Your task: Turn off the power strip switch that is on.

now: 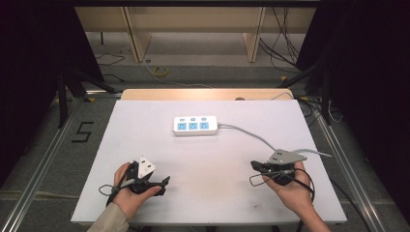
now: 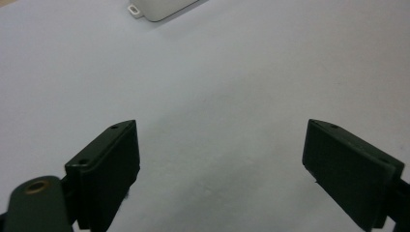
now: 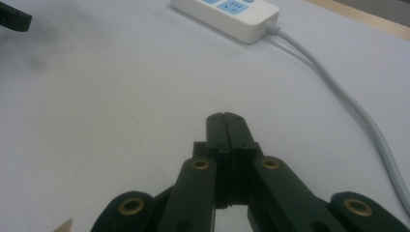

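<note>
Power strip sits mid-counter, long axis running side to side, cord off to the right. Left gripper is spread wide and empty, right gripper is clenched on nothing. Both near the front edge, about equally far away.

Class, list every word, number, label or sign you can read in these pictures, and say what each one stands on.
"5": black mark on the floor left of the table.
Power strip: no readable brand or lettering; any marks on it are too small to read.
Both grippers: no readable labels.
</note>
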### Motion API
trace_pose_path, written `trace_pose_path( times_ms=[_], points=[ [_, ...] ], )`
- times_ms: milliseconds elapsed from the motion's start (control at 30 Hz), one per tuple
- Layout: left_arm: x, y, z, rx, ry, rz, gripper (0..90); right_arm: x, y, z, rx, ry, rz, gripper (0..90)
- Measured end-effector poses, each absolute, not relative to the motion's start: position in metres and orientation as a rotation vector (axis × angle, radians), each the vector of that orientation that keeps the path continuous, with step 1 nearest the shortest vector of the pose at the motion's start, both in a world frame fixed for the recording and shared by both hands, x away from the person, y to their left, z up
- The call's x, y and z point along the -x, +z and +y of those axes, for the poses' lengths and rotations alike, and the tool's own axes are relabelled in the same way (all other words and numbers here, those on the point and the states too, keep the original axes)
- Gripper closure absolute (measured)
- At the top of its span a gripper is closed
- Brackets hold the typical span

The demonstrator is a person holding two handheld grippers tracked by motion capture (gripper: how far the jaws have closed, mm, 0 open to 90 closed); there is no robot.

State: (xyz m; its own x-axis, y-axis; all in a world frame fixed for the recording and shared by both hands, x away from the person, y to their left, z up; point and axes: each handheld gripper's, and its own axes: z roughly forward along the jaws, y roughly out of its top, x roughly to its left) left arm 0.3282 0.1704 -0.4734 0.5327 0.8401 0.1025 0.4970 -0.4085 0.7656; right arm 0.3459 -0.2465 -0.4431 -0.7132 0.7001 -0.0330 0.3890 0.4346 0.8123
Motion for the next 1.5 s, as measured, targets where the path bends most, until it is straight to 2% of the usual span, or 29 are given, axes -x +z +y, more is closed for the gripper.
trace_pose_path(
  times_ms=[1500],
  points=[
    [-0.328,-0.472,0.171,-2.077,0.666,1.071,13.4,-0.37,-0.426,-0.219,-0.893,1.128,2.35,90.0]
  ],
)
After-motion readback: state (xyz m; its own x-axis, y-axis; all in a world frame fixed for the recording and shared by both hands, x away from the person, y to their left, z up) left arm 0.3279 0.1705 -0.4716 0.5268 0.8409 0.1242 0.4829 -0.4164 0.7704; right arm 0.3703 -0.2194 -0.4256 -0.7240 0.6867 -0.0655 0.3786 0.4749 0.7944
